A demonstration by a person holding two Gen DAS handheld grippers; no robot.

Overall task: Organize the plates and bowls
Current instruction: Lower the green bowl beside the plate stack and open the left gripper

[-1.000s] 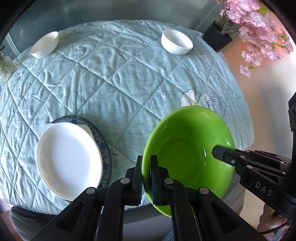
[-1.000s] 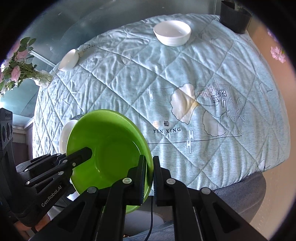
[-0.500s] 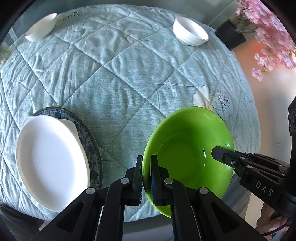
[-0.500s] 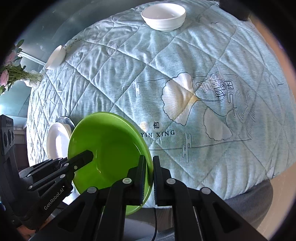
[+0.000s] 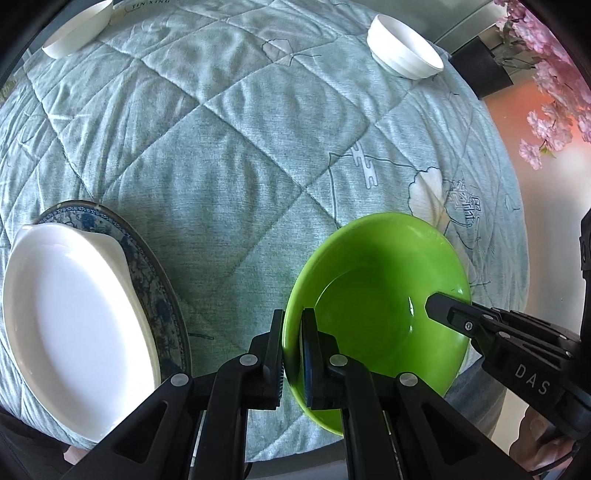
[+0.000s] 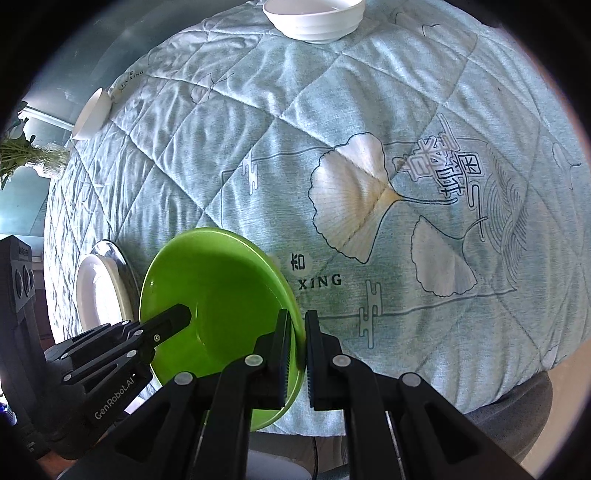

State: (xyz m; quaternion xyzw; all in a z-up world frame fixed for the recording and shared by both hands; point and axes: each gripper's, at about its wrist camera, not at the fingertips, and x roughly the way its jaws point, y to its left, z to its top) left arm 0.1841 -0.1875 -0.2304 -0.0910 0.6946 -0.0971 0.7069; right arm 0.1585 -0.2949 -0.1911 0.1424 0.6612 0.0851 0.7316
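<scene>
A green bowl (image 5: pixel 373 291) is held by both grippers over the near edge of the quilted table. My left gripper (image 5: pixel 293 328) is shut on its left rim. My right gripper (image 6: pixel 297 332) is shut on its right rim; the bowl (image 6: pixel 218 291) shows there too. A white oval dish (image 5: pixel 66 317) sits on a blue patterned plate (image 5: pixel 155 295) at the near left, also in the right wrist view (image 6: pixel 98 291). Two small white bowls stand at the far side, one at the far left (image 5: pixel 77 33) and one at the far right (image 5: pixel 404 57).
The round table wears a pale blue quilted cloth (image 5: pixel 229 147) with ginkgo-leaf print (image 6: pixel 354 192). A black pot (image 5: pixel 487 70) with pink blossoms (image 5: pixel 554 85) stands off the far right edge. A plant (image 6: pixel 26 155) stands past the far left.
Both grippers have carried the green bowl forward over the table and lower. The table and far bowls now look nearer. The grips have not changed.
</scene>
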